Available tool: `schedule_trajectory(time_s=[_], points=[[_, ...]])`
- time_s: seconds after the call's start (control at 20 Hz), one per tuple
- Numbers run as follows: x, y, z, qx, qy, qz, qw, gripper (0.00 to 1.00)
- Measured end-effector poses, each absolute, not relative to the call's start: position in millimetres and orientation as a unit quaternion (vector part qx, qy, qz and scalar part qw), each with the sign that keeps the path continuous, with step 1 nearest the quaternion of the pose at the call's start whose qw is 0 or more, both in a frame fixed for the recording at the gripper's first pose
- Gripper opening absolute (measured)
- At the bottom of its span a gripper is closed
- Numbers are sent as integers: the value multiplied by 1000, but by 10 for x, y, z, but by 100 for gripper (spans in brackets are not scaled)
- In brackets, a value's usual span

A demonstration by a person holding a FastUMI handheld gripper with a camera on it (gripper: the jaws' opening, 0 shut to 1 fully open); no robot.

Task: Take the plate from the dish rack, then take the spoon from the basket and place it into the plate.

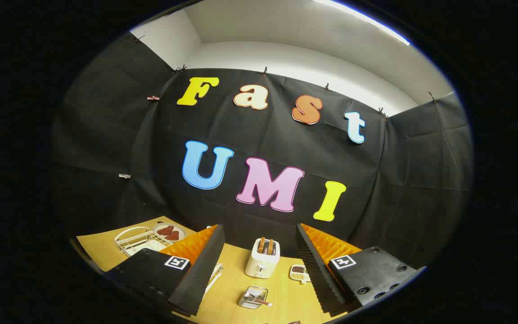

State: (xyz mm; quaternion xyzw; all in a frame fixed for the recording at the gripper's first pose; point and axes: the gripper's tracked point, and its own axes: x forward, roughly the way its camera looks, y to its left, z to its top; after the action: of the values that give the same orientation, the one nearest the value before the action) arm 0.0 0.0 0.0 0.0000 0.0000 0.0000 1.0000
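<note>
Jaws agape, toaster (pixel 262 258) ahead.

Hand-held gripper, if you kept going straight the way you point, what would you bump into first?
Probably the toaster. The hand-held gripper is open, holding nothing, and the toaster stands on the table ahead, between its fingers. The small wire basket sits nearer but lower, so it might pass over it; depth is unclear.

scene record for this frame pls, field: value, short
tongs: open, fingers apart, holding nothing
dish rack: white wire rack beyond the left finger, on the wooden table
plate: by the rack's far end, dark pieces on it
basket: small metal basket between the fingers, near side
spoon: in the basket
toaster: white, beyond the basket
small dish: right of toaster
</note>
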Motion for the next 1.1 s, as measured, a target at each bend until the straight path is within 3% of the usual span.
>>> schedule_trajectory(time_s=[0.85, 1.1], points=[[-7, 214, -16, 0, 14, 8, 1000, 98], [234, 486, -246, 4, 66, 34, 997, 97]])
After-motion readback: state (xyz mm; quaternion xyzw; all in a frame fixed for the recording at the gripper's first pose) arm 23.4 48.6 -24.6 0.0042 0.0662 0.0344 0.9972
